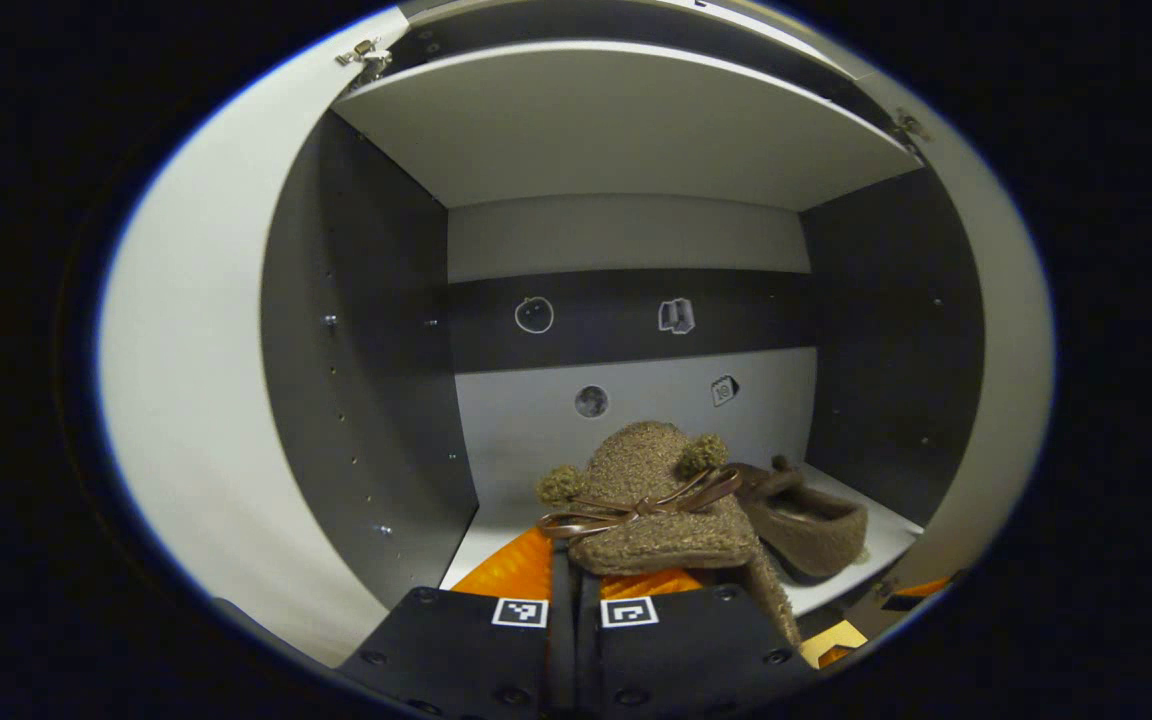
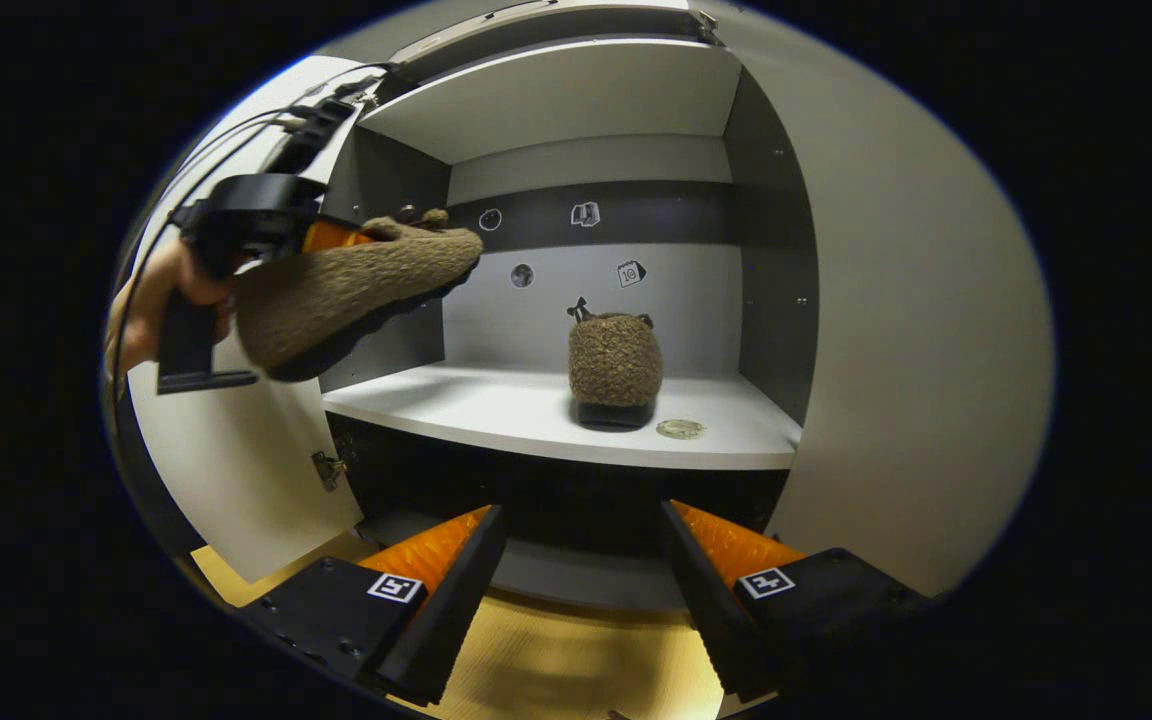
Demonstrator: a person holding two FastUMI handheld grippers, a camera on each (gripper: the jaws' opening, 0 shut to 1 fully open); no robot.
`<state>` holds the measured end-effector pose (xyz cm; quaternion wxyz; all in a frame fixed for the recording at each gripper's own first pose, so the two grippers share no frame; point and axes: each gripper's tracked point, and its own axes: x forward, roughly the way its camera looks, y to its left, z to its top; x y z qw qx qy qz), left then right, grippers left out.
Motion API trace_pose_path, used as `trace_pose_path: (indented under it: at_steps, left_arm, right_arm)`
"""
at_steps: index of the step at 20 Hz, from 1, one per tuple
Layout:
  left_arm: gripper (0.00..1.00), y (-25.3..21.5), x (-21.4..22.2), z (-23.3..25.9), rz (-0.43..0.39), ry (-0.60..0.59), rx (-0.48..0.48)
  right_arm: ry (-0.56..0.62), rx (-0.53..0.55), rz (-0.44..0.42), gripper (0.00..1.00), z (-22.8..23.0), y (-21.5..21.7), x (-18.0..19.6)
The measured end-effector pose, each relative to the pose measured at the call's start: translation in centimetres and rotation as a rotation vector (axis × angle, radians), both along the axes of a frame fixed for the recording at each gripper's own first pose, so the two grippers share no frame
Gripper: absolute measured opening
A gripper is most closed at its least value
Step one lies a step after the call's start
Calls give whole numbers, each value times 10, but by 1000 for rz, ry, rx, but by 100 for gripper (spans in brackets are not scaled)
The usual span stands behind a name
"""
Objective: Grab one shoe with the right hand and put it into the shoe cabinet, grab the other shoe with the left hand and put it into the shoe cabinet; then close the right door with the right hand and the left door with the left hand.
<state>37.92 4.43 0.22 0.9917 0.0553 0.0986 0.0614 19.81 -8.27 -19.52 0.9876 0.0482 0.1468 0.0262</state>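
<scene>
While the first shoe point(image 2: 616, 368) already stands on the cabinet's shelf point(image 2: 496, 412), toe toward us and right of centre, we carry the second shoe point(image 1: 651, 515) in the left gripper point(image 1: 574, 585), whose fingers are clenched on its heel end. From the right gripper view this shoe point(image 2: 356, 285) hangs in the air at the cabinet's mouth, above the shelf's left part and not yet set down; a hand point(image 2: 151, 305) holds the left gripper point(image 2: 246, 225) level, aimed inward, toe leading.

We judge the shoe light and soft — a woolly slipper with a ribbon bow point(image 1: 636, 503) and pompoms over a thin dark sole. It should sag slightly and squash under the fingers, not slip. The heel rim is the sensible hold, since the bow would only stretch.

Lower down, the right gripper point(image 2: 586, 570) waits before the cabinet with its fingers spread wide and nothing between them. Both doors — left door point(image 2: 236, 480), right door point(image 2: 916, 330) — stand open.
</scene>
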Motion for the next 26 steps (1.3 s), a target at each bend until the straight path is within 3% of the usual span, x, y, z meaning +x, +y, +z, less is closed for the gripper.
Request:
trace_pose_path:
  at_steps: [4,8,13,19,24,26]
  left_arm:
    - [5,14,52,-17,37,53,-15]
    - [5,12,89,-51,36,150,36]
    - [8,-4,108,-89,-30,220,-24]
    - [34,-2,102,-92,-12,230,-10]
    - [93,16,73,-80,12,179,-43]
    - [94,14,53,-68,-8,142,-81]
  right_arm:
    - [23,-5,50,98,-4,2,18]
    - [38,31,65,98,-4,5,26]
    - [64,39,56,98,-13,-3,31]
    - [85,63,31,98,-15,-7,31]
    - [66,31,40,99,-7,3,24]
    - [57,19,43,98,0,8,19]
